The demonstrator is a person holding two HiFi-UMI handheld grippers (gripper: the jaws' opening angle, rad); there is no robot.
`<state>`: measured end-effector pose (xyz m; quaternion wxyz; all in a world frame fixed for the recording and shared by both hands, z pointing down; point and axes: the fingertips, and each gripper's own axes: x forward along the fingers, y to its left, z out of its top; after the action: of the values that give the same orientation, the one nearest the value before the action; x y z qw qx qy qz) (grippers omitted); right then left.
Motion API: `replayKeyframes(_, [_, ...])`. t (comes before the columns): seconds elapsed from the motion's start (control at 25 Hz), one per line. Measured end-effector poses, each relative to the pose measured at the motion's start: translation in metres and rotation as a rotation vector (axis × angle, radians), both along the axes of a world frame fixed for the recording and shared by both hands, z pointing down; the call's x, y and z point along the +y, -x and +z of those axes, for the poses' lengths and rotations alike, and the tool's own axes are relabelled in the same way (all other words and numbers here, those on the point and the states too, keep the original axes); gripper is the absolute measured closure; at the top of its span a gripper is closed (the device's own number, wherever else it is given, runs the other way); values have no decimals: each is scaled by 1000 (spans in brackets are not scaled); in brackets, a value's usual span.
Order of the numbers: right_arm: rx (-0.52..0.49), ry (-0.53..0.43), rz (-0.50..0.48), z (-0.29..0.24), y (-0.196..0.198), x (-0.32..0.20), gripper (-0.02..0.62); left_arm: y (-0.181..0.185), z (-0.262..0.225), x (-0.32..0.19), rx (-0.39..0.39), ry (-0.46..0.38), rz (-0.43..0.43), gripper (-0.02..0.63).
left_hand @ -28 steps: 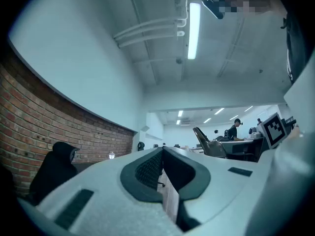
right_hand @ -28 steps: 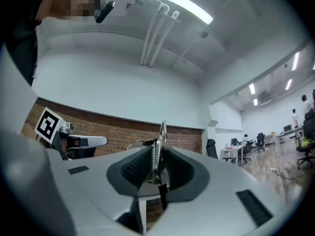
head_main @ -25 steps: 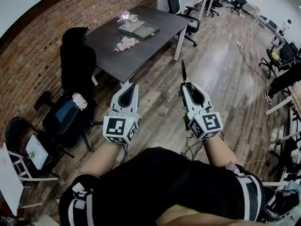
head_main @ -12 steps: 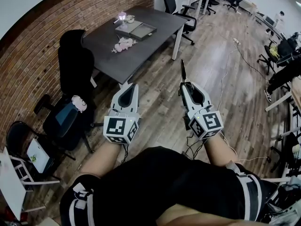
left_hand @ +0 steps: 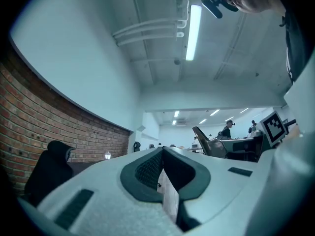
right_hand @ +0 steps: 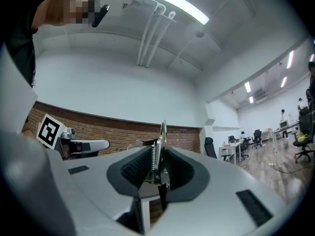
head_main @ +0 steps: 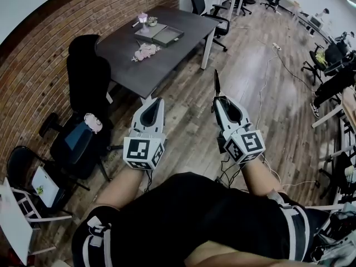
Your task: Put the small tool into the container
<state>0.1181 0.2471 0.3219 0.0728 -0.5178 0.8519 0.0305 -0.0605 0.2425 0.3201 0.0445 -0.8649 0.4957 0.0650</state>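
Note:
My right gripper (head_main: 218, 100) is shut on a small metal tool (head_main: 216, 83), a slim plier-like piece with a spring, whose thin tip sticks up past the jaws. In the right gripper view the tool (right_hand: 156, 157) stands upright between the dark pads, pinched from both sides. My left gripper (head_main: 149, 101) is held level with it, to the left, jaws closed together and nothing in them; its tips (left_hand: 161, 150) meet in the left gripper view. A dark open container (head_main: 168, 36) lies on the grey table (head_main: 125, 57) far ahead, well beyond both grippers.
A light tray (head_main: 149, 31), a pink bundle (head_main: 144, 52) and a small lamp (head_main: 143, 18) share the table. Black office chairs (head_main: 83, 88) stand at the left by the brick wall. Wooden floor with cables (head_main: 267, 88) stretches right, toward more desks and chairs.
Both grippers keep the same pose and grip. The room has slid slightly in the head view, the table drifting up and left.

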Motion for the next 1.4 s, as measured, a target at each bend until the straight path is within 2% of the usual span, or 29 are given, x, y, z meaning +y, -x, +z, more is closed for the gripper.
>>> replayKeyframes(0.72, [20, -2, 31, 0, 57, 18, 508, 48, -2, 7, -3, -11, 61, 597])
replayKeyframes(1.08, [28, 23, 47, 5, 60, 14, 508, 54, 9, 0, 17, 23, 70, 597])
replayKeyframes(1.4, [21, 34, 30, 4, 65, -3, 508, 62, 11, -14, 26, 38, 43, 597])
